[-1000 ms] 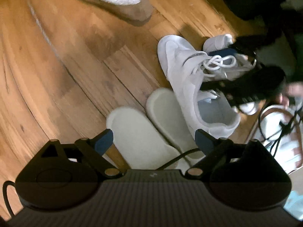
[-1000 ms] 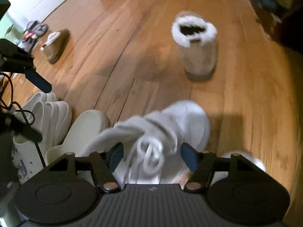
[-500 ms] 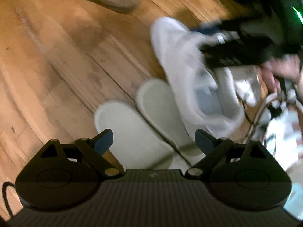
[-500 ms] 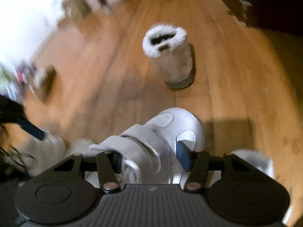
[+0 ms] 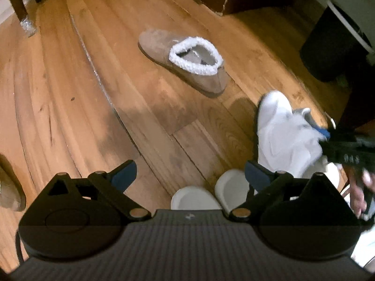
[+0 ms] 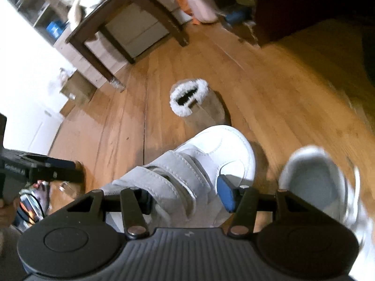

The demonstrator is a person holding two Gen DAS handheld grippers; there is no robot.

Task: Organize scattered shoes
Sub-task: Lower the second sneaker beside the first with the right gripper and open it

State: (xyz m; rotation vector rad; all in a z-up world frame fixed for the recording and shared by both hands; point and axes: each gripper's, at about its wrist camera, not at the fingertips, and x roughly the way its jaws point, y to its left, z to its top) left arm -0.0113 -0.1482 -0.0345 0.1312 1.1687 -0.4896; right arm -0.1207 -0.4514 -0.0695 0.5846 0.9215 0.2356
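Right gripper (image 6: 185, 193): jaws closed against the strapped upper of a white sneaker (image 6: 211, 161), which is held tilted above the wood floor (image 6: 281, 98). Left gripper (image 5: 190, 175): jaws just opened wider, nothing between them. A tan slipper (image 5: 185, 62) lies well apart.

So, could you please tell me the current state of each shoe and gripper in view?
white strap sneaker: held, straps fastened.
right gripper: shut on white strap sneaker.
left gripper: open, empty.
tan fleece-lined slipper: upright on floor, alone.
pale slides: paired, side by side.
second white sneaker: on floor, blurred.
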